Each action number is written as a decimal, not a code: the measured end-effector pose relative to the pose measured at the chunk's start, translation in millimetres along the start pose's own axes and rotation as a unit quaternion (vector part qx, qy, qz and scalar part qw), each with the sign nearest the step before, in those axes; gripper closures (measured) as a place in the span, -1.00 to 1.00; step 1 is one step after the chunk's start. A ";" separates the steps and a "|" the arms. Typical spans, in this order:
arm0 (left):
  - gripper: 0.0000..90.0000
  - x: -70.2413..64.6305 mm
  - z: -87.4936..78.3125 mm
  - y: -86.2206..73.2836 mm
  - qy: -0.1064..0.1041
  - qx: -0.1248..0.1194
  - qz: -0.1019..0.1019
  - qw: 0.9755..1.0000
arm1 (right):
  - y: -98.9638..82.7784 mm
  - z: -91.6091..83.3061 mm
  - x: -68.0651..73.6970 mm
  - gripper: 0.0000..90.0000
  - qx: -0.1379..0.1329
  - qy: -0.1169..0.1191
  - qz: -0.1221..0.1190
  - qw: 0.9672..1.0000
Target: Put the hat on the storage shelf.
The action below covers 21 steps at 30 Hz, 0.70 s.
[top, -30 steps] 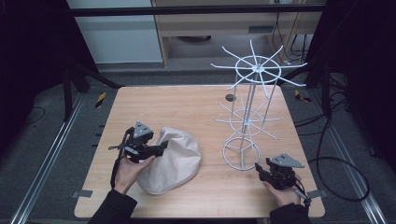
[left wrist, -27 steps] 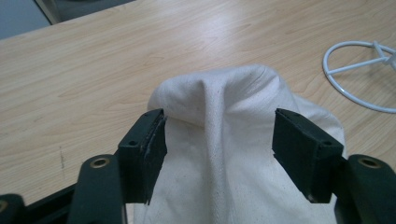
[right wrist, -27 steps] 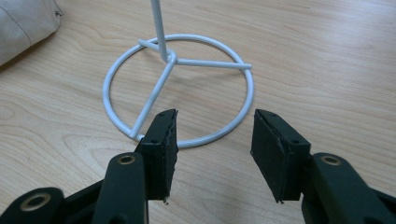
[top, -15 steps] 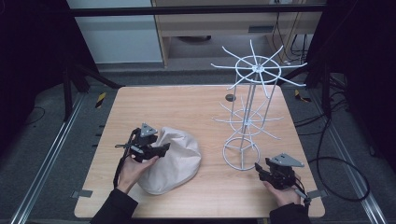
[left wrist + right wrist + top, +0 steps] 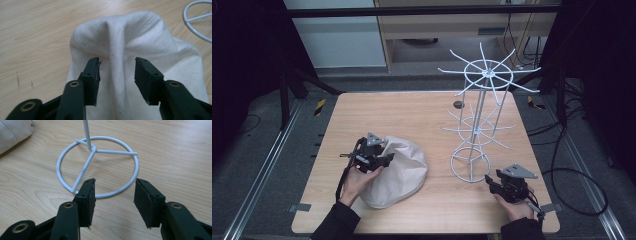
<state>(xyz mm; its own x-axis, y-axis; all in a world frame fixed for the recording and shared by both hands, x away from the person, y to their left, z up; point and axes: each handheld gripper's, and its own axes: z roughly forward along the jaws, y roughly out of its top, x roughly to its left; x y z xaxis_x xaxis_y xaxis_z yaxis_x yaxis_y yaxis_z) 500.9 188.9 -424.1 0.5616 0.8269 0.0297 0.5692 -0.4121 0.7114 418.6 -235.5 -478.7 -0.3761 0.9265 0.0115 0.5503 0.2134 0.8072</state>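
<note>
With my left gripper set wide apart over the cloth bag, a raised fold of the fabric runs straight up between the jaws, so I read this as lining up to pinch that ridge; nothing is clamped yet. In the high view the left gripper sits on the bag's near-left edge, hand underneath it, angled toward the middle of the table. Bag is cream, slumped, lying flat on the left half of the table.

My right gripper is also spread wide and holds nothing. It hangs low just in front of the white wire rack, the ring base curving between the jaws' line of sight. I guess it's parked there to steady the rack or wait its turn. High view puts the right gripper at the near-right corner, just beside the rack, which stands upright with spoked hook tiers, all bare.

Table is light wood grain, mostly bare; a small dark disc lies near the rack's far side. Around it: dark grey floor, metal rails left and right, cables at right, and shelving behind.
</note>
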 end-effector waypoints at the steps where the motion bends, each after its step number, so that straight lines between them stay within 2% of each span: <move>1: 0.35 0.1 1.5 -0.4 0.001 0.004 0.001 1.000 | -0.1 0.3 -0.5 0.14 -0.002 -0.002 -0.004 1.000; 8: 0.59 1.1 3.6 -1.2 -0.007 0.013 -0.002 1.000 | -0.2 0.9 -0.5 0.14 0.000 -0.002 -0.003 1.000; 9: 0.68 1.7 4.1 -1.4 -0.011 0.016 -0.004 1.000 | -0.2 0.8 -0.7 0.14 0.000 -0.002 -0.004 1.000; 16: 0.93 2.2 2.5 -1.7 -0.014 0.012 -0.013 1.000 | 0.0 0.0 -1.6 0.14 0.002 -0.001 -0.002 1.000; 21: 0.95 1.3 -1.5 -1.3 -0.017 0.003 -0.014 1.000 | -0.4 0.4 -1.9 0.14 0.001 -0.003 -0.002 1.000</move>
<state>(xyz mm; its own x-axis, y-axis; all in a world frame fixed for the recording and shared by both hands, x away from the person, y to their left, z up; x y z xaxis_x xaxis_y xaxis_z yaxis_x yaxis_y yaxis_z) 500.0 191.1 -424.0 0.5655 0.8246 -0.0137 0.5881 -0.3915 0.7077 419.4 -237.2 -479.2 -0.3742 0.9273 0.0051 0.5508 0.2178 0.8057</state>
